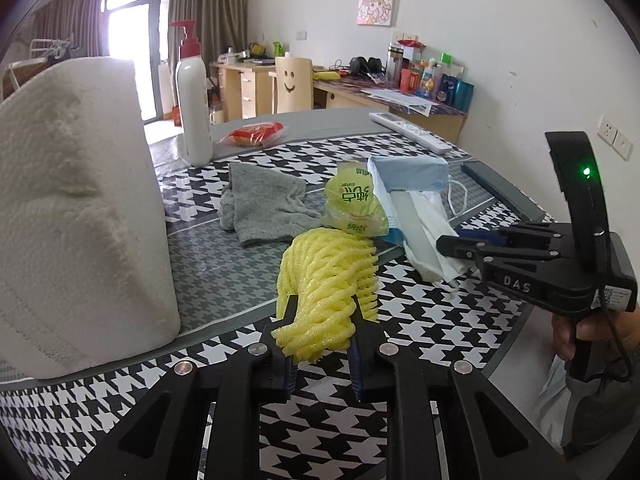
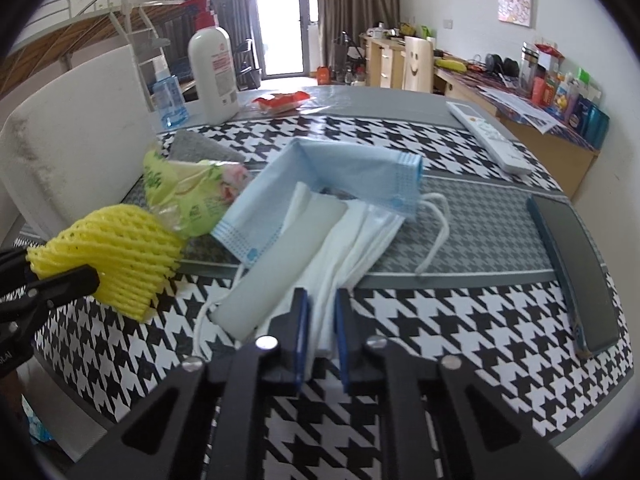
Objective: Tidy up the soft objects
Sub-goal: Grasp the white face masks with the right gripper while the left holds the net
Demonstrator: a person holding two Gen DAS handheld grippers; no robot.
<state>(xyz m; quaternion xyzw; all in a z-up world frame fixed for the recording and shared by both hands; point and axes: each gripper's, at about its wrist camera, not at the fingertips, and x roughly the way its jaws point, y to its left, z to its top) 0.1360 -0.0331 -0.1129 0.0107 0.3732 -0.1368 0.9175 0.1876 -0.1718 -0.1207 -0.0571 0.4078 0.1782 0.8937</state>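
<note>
My left gripper (image 1: 324, 304) is shut on the near end of a yellow foam net sleeve (image 1: 328, 268), which rests on the houndstooth table (image 1: 420, 320). In the right wrist view the same sleeve (image 2: 116, 248) shows at the left, with the left gripper's fingers (image 2: 80, 280) clamped on it. My right gripper (image 2: 322, 304) is shut on the near edge of a white face mask (image 2: 360, 232). A blue face mask (image 2: 340, 168) lies folded over the white one. Behind them are a yellow-green plastic bag (image 1: 352, 204) and a grey cloth (image 1: 264, 204).
A tall paper towel roll (image 1: 80, 200) stands close at the left. Behind it stands a white pump bottle (image 1: 194, 100), with a red snack packet (image 1: 256, 134) beside it. A remote (image 2: 488, 136) and a dark phone (image 2: 572, 264) lie at the right. The right gripper (image 1: 446, 246) enters from the right edge.
</note>
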